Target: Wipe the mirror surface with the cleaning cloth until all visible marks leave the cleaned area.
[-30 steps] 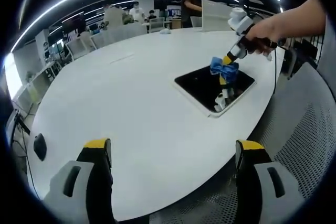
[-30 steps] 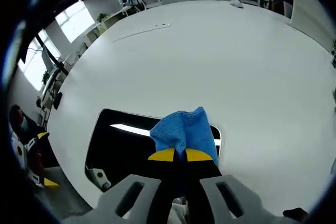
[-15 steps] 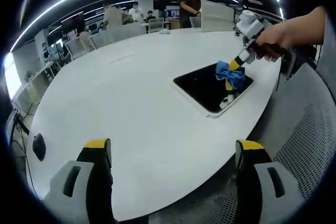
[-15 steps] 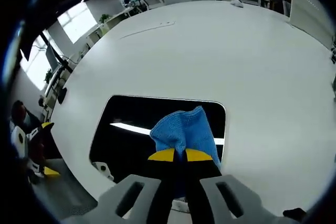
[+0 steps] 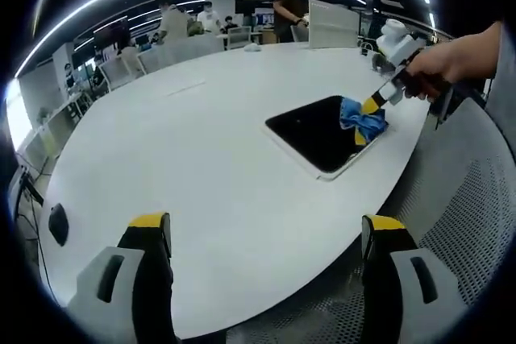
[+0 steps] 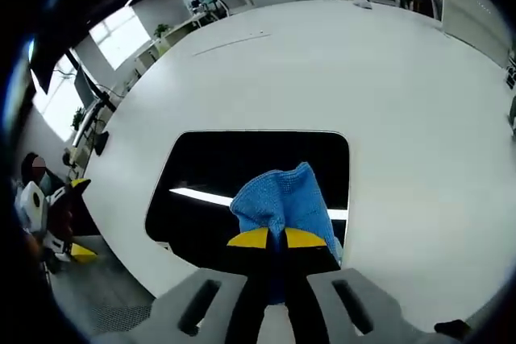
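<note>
Well, the right gripper [image 6: 270, 239], clamped on the blue cloth [image 6: 284, 203], hides part of the mirror [image 6: 226, 175] near the white bench's [image 5: 201, 142] edge, seemingly touching, while the left gripper [image 5: 266, 235] gapes empty.

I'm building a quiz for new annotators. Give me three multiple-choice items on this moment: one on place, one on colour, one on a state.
1. Where does the mirror lie?
A. flat on the white table
B. on a chair
C. against a wall

2. What colour is the cloth?
A. red
B. blue
C. green

3. How does the left gripper stand?
A. shut on the cloth
B. shut on the mirror
C. open, holding nothing

Answers: 1 A, its white frame rests on the tabletop; 2 B, blue in both views; 3 C, its jaws stand wide apart, while the right gripper grips the cloth.
</note>
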`<state>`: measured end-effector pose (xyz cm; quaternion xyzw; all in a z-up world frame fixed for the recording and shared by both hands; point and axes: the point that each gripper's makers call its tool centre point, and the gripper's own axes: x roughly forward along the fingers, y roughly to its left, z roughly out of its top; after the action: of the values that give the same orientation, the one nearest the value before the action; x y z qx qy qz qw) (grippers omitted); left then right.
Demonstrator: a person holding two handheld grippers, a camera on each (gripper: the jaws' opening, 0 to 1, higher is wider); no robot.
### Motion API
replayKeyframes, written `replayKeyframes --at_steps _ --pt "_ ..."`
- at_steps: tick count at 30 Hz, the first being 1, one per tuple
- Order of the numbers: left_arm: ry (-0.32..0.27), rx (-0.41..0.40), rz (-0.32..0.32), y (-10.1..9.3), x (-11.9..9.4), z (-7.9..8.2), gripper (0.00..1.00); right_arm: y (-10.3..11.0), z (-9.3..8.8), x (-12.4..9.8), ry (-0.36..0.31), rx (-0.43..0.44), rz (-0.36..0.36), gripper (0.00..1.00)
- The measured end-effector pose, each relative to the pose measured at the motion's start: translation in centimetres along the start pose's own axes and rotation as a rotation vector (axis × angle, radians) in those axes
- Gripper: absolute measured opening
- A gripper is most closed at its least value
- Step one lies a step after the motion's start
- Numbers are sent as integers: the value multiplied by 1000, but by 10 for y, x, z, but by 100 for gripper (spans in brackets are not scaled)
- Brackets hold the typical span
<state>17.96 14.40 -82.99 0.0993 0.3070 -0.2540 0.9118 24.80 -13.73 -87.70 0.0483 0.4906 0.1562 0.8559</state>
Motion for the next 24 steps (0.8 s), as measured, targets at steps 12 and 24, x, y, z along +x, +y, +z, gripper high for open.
replayKeyframes --at_steps 12,24 --pt "2 -2 1 0 0 0 99 2 -11 -7 -13 25 6 0" --pt "10 -3 4 1 1 -2 99 6 -20 -11 -28 35 9 0"
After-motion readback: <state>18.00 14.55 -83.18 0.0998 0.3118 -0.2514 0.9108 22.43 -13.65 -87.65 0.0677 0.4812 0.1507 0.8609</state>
